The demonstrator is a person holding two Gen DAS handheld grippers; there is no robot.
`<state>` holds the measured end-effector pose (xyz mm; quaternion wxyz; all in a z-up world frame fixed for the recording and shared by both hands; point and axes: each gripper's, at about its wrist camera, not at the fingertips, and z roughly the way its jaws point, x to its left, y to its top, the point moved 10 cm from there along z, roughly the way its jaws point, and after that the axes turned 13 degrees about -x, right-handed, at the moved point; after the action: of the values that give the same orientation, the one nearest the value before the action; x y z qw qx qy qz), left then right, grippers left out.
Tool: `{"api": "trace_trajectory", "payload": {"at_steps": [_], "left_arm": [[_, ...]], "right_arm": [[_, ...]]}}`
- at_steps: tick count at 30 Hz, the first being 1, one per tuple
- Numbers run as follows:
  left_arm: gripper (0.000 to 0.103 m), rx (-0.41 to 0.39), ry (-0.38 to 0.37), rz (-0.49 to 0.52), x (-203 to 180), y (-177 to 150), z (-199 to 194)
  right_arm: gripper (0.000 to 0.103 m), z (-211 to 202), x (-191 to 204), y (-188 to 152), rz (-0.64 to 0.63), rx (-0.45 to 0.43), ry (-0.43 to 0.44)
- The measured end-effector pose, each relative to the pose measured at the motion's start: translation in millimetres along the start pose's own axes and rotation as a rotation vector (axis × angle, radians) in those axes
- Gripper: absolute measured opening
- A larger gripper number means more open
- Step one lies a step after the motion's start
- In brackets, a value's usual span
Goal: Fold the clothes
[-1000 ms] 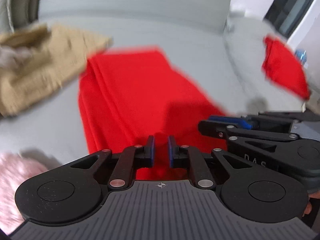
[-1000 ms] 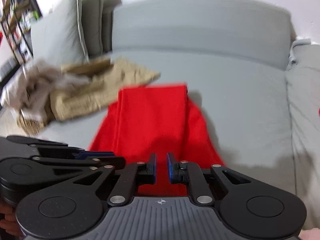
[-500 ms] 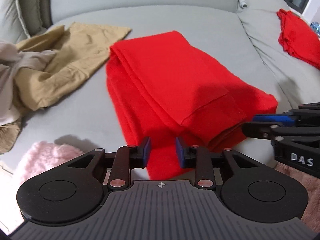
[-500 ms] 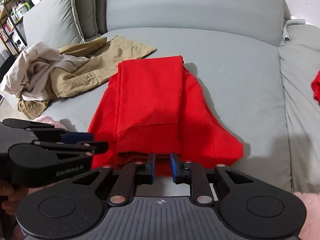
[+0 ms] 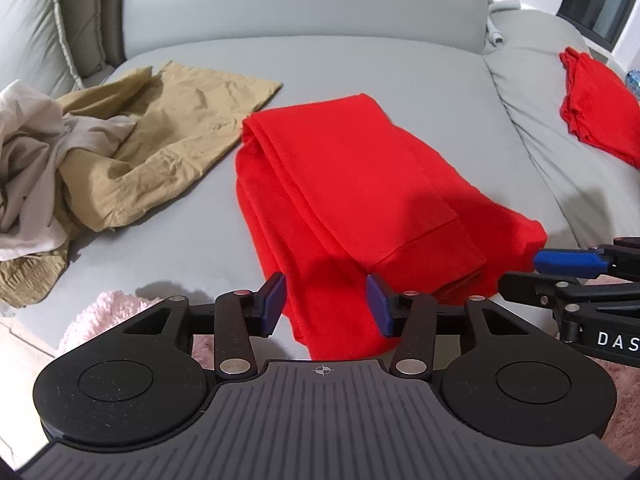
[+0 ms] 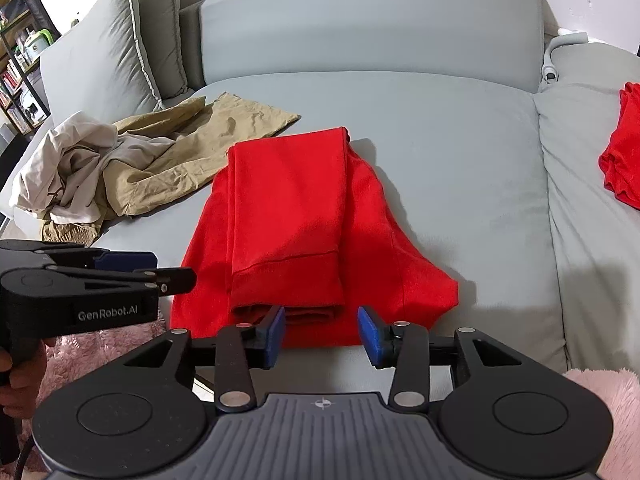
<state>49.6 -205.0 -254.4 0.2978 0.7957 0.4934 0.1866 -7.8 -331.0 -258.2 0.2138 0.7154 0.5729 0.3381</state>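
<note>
Now both hand-held grippers, left (image 5: 326, 306) and right (image 6: 321, 330), just opening, empty, above red garment (image 6: 296, 216) on grey sofa (image 6: 460, 152).

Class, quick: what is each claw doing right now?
Left claw: open, just been opening, empty above the red garment.
Right claw: open, just been opening, empty.

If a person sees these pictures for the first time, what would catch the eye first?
Probably the bright red garment, folded lengthwise in the middle of the grey sofa, just beyond both grippers. The left gripper and right gripper have just been opening their jaws, with nothing held. To the left lies a crumpled tan garment.
</note>
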Motion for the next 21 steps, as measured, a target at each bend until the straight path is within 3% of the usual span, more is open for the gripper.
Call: {"api": "trace_trajectory", "payload": {"at_steps": [3, 8, 12, 17, 21], "left_arm": [[0.056, 0.019, -0.011, -0.039, 8.6, -1.4, 3.9], [0.058, 0.064, -0.030, -0.220, 41.9, -4.4, 12.9], [0.066, 0.059, -0.026, -0.312, 61.7, 2.7, 18.1], [0.071, 0.158, -0.074, -0.396, 68.6, 3.7, 45.5], [0.071, 0.237, -0.070, -0.470, 73.2, -3.5, 70.8]], "right_arm": [[0.044, -0.6, -1.8, 0.6, 0.004, 0.000, 0.005], [0.052, 2.5, -9.2, 3.4, 0.034, -0.005, 0.032], [0.061, 13.5, -19.0, 18.3, 0.035, -0.010, 0.049], [0.070, 40.0, -38.6, 43.7, 0.077, 0.008, 0.072], [0.074, 71.6, -61.8, 50.3, 0.168, 0.098, 0.095]]}}
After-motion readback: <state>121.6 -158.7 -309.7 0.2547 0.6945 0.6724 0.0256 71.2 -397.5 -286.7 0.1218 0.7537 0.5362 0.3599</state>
